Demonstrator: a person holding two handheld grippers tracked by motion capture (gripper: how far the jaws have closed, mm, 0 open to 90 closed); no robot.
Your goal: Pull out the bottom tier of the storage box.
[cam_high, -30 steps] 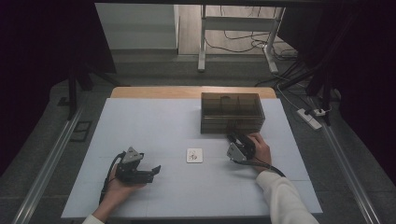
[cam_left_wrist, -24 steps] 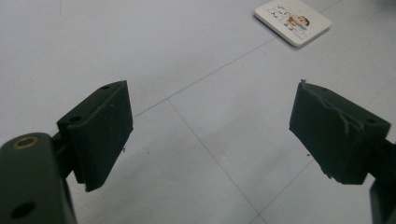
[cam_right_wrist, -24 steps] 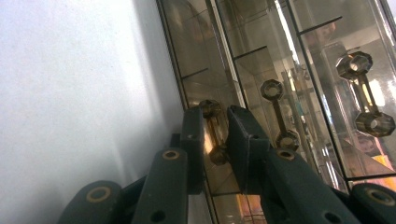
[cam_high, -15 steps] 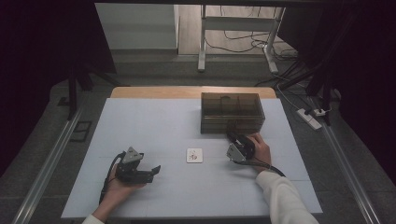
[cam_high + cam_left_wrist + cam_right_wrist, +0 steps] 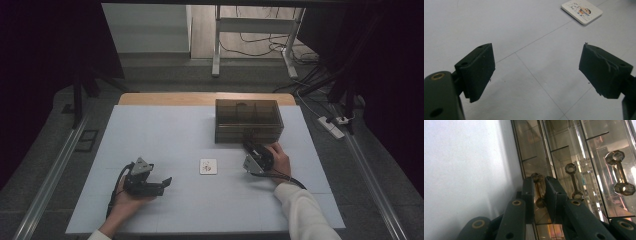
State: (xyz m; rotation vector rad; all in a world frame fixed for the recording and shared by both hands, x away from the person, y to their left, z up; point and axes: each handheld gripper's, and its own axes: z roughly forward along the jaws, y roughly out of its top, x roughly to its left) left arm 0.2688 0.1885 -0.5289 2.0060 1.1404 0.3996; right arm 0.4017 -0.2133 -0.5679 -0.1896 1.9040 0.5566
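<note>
My right gripper (image 5: 539, 192) is clamped on the lowest drawer handle (image 5: 537, 190) of the smoky brown see-through plastic drawer box (image 5: 248, 120). It's one of those little dumbbell-shaped pulls with faceted knobs at each end, and in the right gripper view both black pads sit tight on either side of its bar. The jaws have just been closing onto it, and they're pinched down on it now. Two more of the same handles (image 5: 573, 181) sit further along the box front, next to the one I've got. The gripper comes at the front of the box low and close, and from the high view you can see my right hand (image 5: 276, 159) right up against the near face of the box, cable trailing back toward my white sleeve (image 5: 305, 212).

The box itself sits toward the far right part of the pale blue-grey table (image 5: 165, 130), well away from my other hand.

My left gripper (image 5: 536, 72) is just hanging out with its jaws spread wide, nothing between them, bare tabletop underneath. It's down at the near left of the table, held in my left hand (image 5: 125, 202), pointing roughly toward the middle.

There's also a small white square card with a cartoon print (image 5: 208, 166) lying flat between the two grippers, untouched. It shows at the top of the left gripper view too.
</note>
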